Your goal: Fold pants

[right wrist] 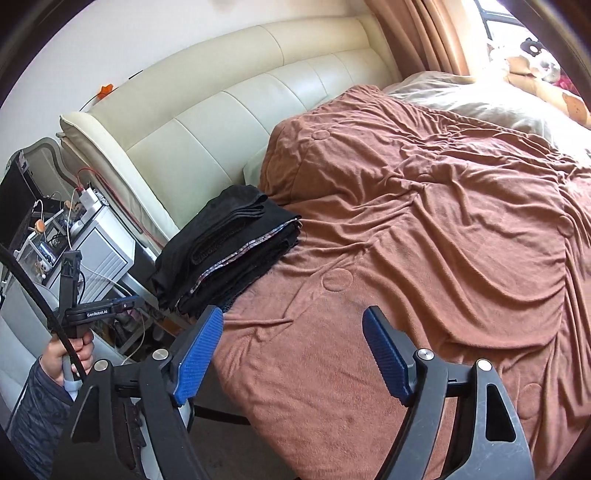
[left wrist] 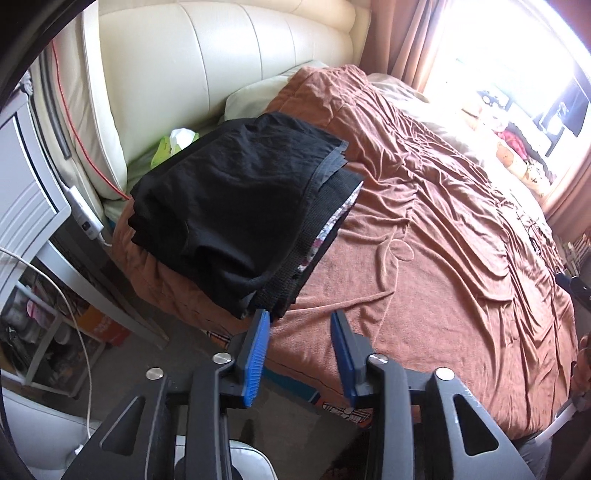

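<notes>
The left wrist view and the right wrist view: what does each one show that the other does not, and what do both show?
Only the left wrist view shows the green tissue pack behind the folded black pants and the open left gripper.

Only the right wrist view shows the hand holding the other handle, and the open right gripper.

Both show the pants stacked at the corner of the brown blanket, the cream headboard and nothing in either gripper.

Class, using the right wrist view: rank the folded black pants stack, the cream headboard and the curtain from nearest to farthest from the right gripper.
From the right gripper:
1. Folded black pants stack, bed's left edge.
2. Cream headboard, behind the stack.
3. Curtain, top right by the window.
</notes>
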{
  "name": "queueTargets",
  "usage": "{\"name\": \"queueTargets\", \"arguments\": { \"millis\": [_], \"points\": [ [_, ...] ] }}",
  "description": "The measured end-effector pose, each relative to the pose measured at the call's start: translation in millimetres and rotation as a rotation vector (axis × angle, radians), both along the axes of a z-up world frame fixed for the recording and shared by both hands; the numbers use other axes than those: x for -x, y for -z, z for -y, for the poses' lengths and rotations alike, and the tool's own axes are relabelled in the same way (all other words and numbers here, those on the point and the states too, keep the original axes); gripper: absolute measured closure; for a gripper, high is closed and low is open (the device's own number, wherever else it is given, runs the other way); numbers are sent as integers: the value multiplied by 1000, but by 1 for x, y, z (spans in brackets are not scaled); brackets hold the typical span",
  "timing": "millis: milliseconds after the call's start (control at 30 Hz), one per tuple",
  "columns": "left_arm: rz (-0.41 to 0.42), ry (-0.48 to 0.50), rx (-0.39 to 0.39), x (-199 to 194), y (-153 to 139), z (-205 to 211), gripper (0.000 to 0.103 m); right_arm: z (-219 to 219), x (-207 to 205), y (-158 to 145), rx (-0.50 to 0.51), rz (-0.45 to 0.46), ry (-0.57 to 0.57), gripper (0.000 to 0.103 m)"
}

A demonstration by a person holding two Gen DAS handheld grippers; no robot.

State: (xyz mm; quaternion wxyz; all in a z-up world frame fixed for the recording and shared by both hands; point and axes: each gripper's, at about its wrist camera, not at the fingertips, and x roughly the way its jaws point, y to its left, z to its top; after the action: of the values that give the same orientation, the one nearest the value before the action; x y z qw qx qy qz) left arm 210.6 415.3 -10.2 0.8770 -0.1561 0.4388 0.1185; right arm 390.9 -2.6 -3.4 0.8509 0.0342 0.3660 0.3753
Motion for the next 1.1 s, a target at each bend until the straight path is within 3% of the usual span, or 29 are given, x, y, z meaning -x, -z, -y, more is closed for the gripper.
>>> {"name": "queueTargets", "arguments": {
  "millis": [33,167,233,333,600,867,1100],
  "points": [
    [16,7,-9,3,-5,7,43,5,5,-3,1,6,6,22],
    [84,30,-38,16,-26,35,31,22,27,-14,25,50,34,13],
    [119,46,-51,23,-36,51,17,32,40,-20,30,67,51,7],
    [166,72,-93,33,-49,72,4,46,57,-30,29,89,77,1],
    [245,93,-119,56,-76,115,1,76,103,-49,32,140,121,0],
    [299,104,-119,79,-83,147,1,103,141,-58,23,157,137,0],
    [349,142,-171,102,-90,189,1,134,176,-62,25,198,181,0]
  ]
}}
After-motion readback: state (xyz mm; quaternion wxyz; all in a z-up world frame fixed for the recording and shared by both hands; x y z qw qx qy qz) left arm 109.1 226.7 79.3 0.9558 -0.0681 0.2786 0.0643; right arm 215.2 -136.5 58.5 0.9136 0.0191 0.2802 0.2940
